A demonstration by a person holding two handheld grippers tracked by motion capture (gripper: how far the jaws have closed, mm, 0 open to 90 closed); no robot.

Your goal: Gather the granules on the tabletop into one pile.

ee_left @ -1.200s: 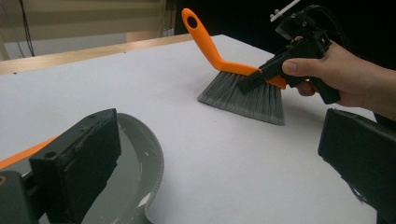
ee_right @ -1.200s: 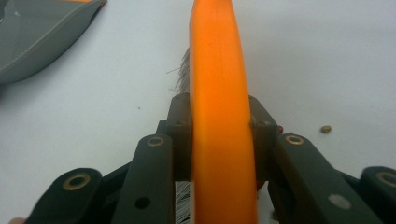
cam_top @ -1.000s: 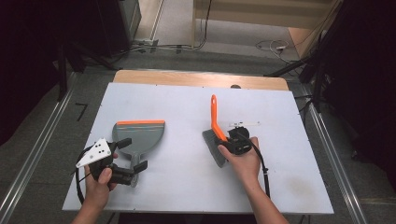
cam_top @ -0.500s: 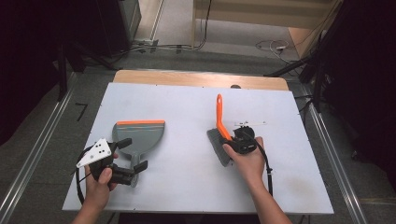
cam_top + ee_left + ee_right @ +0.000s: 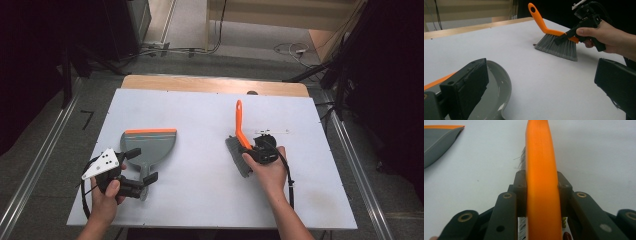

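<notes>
Dustpan [image 5: 150, 147] on the table's [image 5: 200, 115] left, brush [image 5: 240, 142] on its right, well apart

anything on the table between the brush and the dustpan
Nothing visible. The brush, clamped in the right claw, and the dustpan, by the open left claw, are separated only by bare white table. A tiny dark speck lies beside the bristles in the left gripper view, not in the way.

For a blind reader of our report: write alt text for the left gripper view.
Across a white table, a hand holds the right gripper shut on the orange back of a grey-bristled brush, bristles down on the table. In the foreground, the left gripper is open, its left jaw over the grey dustpan.
</notes>
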